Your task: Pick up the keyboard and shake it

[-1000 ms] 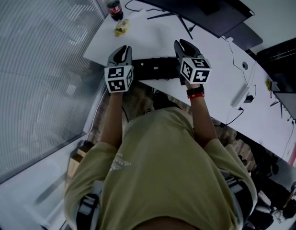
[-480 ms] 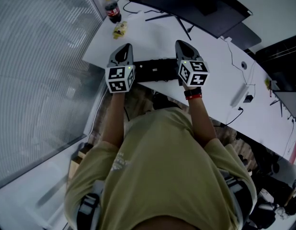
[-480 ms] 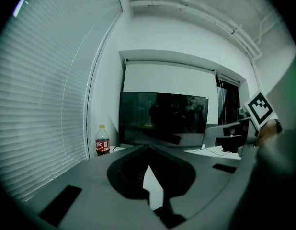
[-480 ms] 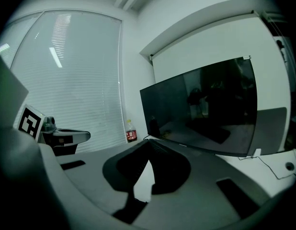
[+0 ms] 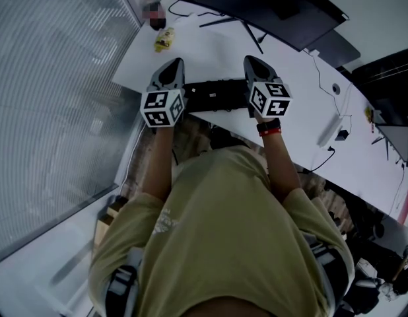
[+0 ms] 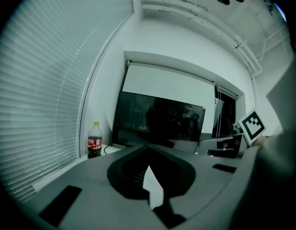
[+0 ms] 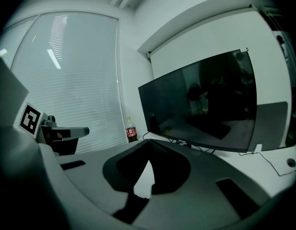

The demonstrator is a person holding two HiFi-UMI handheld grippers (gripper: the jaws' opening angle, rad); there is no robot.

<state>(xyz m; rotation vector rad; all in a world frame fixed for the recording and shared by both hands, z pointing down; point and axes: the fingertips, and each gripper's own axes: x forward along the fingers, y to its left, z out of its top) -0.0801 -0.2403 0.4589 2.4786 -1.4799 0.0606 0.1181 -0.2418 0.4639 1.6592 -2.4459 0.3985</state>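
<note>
A black keyboard (image 5: pixel 215 96) lies near the front edge of the white desk (image 5: pixel 210 51). My left gripper (image 5: pixel 174 65) sits against its left end and my right gripper (image 5: pixel 251 61) against its right end, both pointing away from me. Seen from the left gripper view, the left gripper (image 6: pixel 148 147) has its jaws together at the tips. In the right gripper view the right gripper (image 7: pixel 149 142) is shut the same way. Through each hollow behind the tips I see white desk and a dark edge low down. I cannot tell whether the keyboard is pinched.
A large dark monitor (image 5: pixel 270 5) stands at the back of the desk. A cola bottle (image 5: pixel 155 15) and a small yellow item (image 5: pixel 164 39) sit at the far left corner. Cables and a small adapter (image 5: pixel 342 136) lie to the right. Window blinds (image 5: pixel 52 78) run along the left.
Almost nothing: both grippers stay at the keyboard's ends, the left marker cube has tilted a little, and the keyboard lies where it was.
</note>
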